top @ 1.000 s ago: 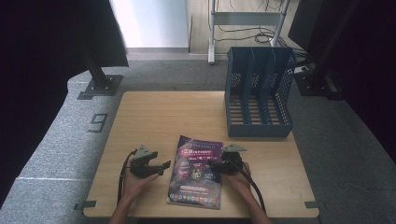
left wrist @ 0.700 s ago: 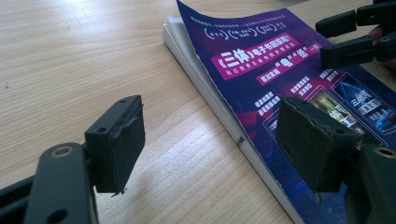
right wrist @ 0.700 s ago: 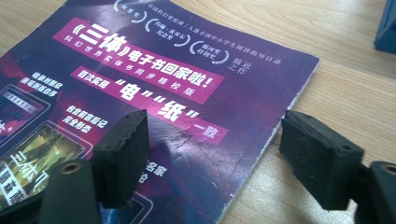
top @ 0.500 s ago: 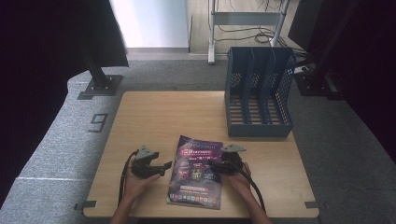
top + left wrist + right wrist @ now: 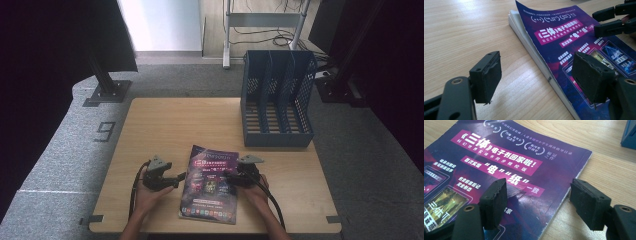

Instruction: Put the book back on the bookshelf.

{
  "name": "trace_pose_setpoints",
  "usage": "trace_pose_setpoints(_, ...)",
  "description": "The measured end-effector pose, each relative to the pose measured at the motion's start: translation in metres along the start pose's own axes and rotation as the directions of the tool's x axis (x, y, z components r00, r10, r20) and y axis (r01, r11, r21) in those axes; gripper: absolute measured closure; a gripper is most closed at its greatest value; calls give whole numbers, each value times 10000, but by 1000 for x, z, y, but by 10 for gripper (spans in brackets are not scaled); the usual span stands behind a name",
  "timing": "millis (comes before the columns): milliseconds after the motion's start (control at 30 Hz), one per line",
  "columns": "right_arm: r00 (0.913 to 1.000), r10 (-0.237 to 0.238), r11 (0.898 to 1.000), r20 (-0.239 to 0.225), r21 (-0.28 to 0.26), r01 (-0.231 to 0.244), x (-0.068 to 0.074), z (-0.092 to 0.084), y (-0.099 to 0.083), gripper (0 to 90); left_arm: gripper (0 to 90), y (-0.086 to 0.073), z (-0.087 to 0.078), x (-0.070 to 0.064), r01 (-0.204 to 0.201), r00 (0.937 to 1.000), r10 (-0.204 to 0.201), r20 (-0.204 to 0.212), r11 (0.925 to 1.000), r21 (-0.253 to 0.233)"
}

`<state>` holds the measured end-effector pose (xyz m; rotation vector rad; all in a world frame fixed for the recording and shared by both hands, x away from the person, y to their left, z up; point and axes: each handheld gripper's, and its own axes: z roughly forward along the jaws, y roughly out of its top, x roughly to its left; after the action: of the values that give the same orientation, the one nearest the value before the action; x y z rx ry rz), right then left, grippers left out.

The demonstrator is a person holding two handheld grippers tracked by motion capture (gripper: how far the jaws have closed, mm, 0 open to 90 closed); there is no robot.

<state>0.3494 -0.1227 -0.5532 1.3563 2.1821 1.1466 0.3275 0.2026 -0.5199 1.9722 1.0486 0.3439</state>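
- The purple magazine (image 5: pixel 210 184) is lying flat near the table's (image 5: pixel 165 125) front edge; it is being judged light, floppy and glossy-slick, its cover corner curling up.
- It is best taken by the thick bound edge.
- It is being flanked by the left gripper (image 5: pixel 179 179), jaws spread and empty.
- The right gripper (image 5: pixel 226 176) has just been closing its jaws, which are straddling the magazine's edge without pinching.

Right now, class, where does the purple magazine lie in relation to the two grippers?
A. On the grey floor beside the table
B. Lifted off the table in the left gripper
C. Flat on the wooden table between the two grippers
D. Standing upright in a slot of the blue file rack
C: the high view shows the purple magazine flat on the wooden table, with the left gripper at one side edge and the right gripper at the other.
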Motion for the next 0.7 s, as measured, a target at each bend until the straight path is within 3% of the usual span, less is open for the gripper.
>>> trace_pose_setpoints(200, 10000, -19, 10000, -15, 10, 19, 0, 0, 0, 296, 253, 6, 8, -2, -12, 9999, 12, -155, 10000, 40)
trace_pose_setpoints(500, 10000, -41, 10000, -34, 16, 41, -1, 0, 0, 295, 254, 22, 31, -9, -109, 9999, 107, 51, 9994, 325)
trace_pose_setpoints(700, 10000, -49, 10000, -30, 16, 49, -1, 0, 0, 295, 253, 19, 36, -10, -49, 10000, 46, 83, 9990, 448)
